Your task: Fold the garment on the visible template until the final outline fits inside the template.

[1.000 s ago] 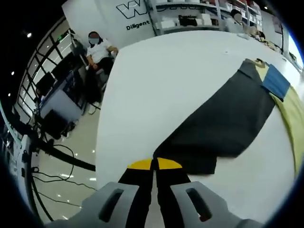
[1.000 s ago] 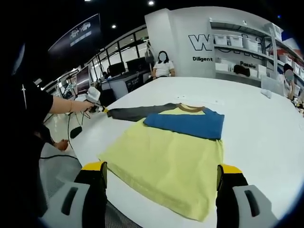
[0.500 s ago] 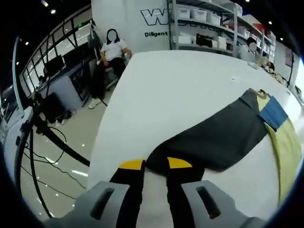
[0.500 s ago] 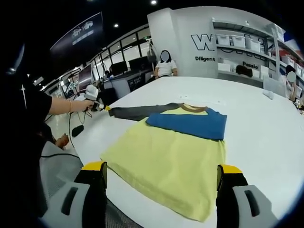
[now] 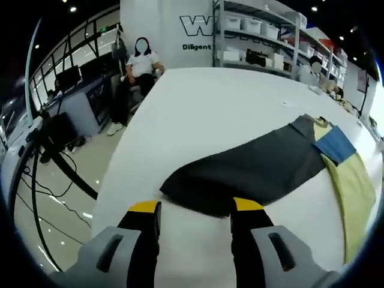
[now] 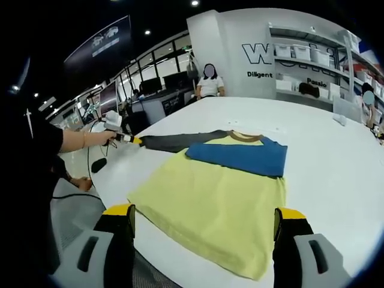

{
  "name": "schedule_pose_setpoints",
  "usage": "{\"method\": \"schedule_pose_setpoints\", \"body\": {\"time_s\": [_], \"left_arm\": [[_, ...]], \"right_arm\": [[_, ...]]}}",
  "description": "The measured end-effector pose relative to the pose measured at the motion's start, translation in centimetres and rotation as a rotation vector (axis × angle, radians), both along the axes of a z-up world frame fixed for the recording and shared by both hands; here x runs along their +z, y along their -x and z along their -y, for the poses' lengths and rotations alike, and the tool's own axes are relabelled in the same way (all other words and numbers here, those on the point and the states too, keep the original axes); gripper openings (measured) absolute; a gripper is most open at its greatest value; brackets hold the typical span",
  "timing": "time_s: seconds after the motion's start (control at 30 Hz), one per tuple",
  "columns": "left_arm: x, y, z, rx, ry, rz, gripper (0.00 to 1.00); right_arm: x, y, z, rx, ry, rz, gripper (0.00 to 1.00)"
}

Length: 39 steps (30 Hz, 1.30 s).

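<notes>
Right gripper view: yellow garment lies flat.

Grey hand-held gripper bodies, black jaws, yellow tips, person's black sleeve

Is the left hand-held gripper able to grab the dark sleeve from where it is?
Probably yes. The left hand-held gripper is open, the dark sleeve ends right between its jaws, and the white table around it is bare.

Shelving with bins, perhaps storage, lines a white lettered wall.
</notes>
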State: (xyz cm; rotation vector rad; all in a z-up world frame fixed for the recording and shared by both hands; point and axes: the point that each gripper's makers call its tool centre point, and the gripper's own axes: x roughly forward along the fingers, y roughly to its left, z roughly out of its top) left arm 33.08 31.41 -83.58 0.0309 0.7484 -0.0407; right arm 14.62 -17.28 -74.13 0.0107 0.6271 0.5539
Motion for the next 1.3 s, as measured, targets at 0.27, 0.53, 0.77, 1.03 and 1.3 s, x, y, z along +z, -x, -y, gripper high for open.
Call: {"method": "schedule_pose_setpoints", "body": {"time_s": [0.27,0.53,0.77,1.03,1.3], "left_arm": [[-0.3,-0.1,1.1,-0.012,0.001,0.017,0.44],[-0.8,-0.3,1.9,-0.019,-0.01,0.021,0.4],[-1.2,-0.6,1.8,0.011,0.007,0.033,0.34],[-1.4,-0.5,1.6,0.037,0.005,0.035,0.29],[-1.6,-0.5,1.6,0.033,-0.011,0.036,0.22]], "right_arm": [[-0.1,0.0,0.1,-0.006,0.0,-0.004,0.99],[-0.2,0.0,0.3,-0.018,0.0,-0.004,0.99],[-0.2,0.0,0.4,-0.028,-0.004,-0.005,0.99],[-0.3,0.1,0.6,-0.033,-0.002,-0.009,0.99],[-0.4,0.2,0.7,-0.033,0.001,-0.013,0.99]]}}
